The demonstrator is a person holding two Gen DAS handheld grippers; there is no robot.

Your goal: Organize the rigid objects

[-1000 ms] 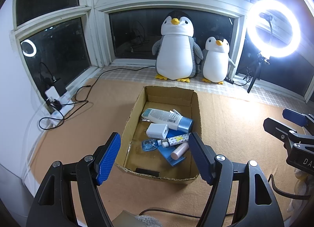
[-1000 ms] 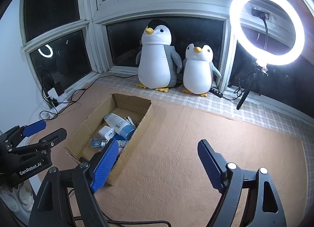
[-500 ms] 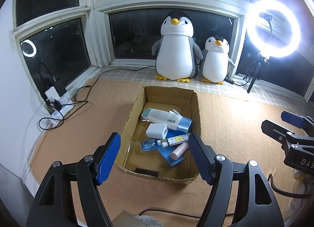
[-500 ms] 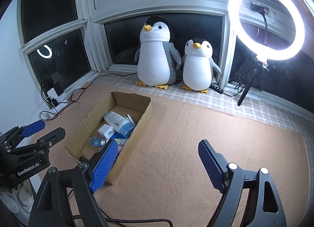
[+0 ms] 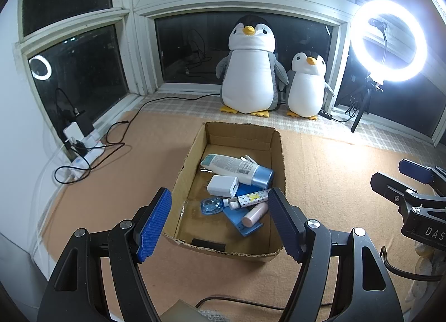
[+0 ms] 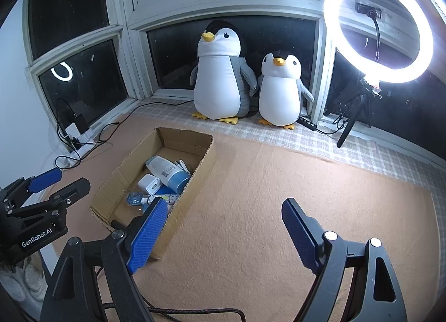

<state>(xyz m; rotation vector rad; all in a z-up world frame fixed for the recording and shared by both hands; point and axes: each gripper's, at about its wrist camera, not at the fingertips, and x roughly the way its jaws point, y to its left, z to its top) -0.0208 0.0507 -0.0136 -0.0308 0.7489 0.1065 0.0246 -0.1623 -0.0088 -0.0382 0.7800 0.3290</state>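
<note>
Nearest the cameras, the left gripper (image 5: 220,221) and right gripper (image 6: 223,234) hover with jaws apart, holding nothing. Just beyond, the cardboard box (image 5: 281,160) sits on the orange mat (image 6: 278,196), holding a lotion bottle (image 5: 237,167), white charger (image 5: 223,185) and pink tube (image 5: 253,214). Bare mat stretches rightward to the penguins (image 6: 220,77).

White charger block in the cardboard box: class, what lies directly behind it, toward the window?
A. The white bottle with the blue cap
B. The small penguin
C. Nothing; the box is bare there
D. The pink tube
A: the white bottle with the blue cap lies across the cardboard box just beyond the white charger block.
</note>
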